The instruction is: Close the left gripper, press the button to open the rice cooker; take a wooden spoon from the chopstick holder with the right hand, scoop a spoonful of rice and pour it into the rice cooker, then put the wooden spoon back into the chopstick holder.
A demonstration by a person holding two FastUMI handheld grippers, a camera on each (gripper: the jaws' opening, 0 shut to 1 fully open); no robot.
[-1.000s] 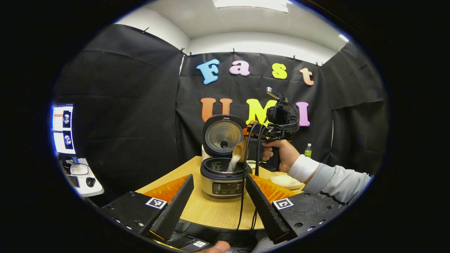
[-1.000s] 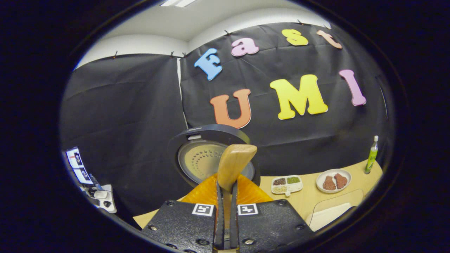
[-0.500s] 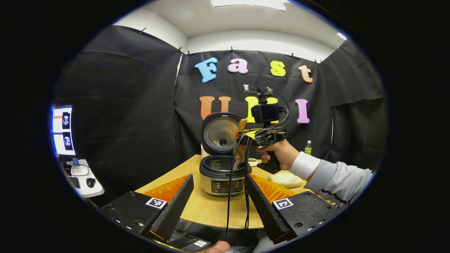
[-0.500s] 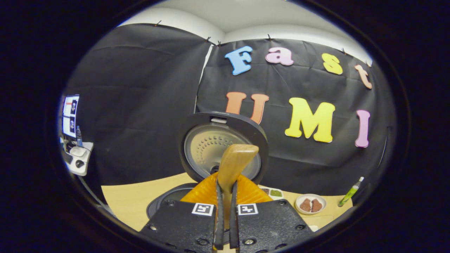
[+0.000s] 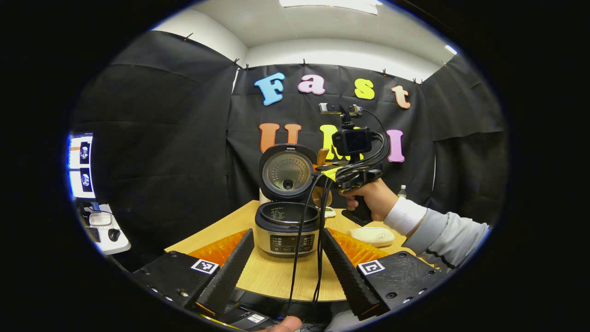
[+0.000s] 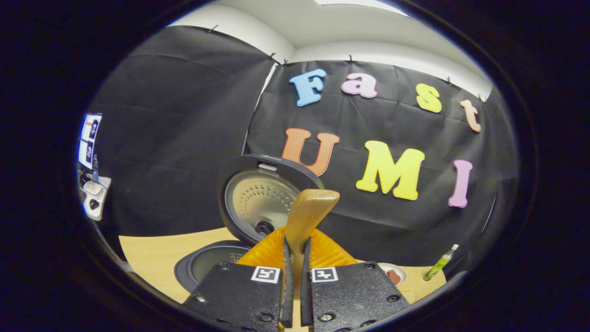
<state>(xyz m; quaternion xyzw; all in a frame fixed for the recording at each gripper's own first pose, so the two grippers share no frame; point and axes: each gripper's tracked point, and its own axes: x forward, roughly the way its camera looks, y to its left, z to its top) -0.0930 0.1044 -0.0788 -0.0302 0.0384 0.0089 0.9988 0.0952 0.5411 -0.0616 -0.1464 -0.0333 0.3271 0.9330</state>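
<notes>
Right tongs (image 6: 295, 295) pinching wooden spoon (image 6: 308, 214) above open rice cooker (image 5: 286, 226), left tongs (image 5: 288, 267) spread.

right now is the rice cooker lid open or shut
Open. The lid stands upright behind the rice cooker, its perforated inner face towards the left gripper view and the pot's mouth uncovered.

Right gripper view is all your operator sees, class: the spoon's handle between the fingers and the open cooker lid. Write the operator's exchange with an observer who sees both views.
Operator: Where is the spoon's bowl?
Observer: In the left gripper view, the wooden spoon hangs bowl down under the right gripper, by the right edge of the rice cooker.
Operator: Is rice pouring?
Observer: No rice can be seen falling from it.
Operator: And the left gripper?
Observer: The left gripper is open, at the near edge of the table, short of the cooker.
</notes>
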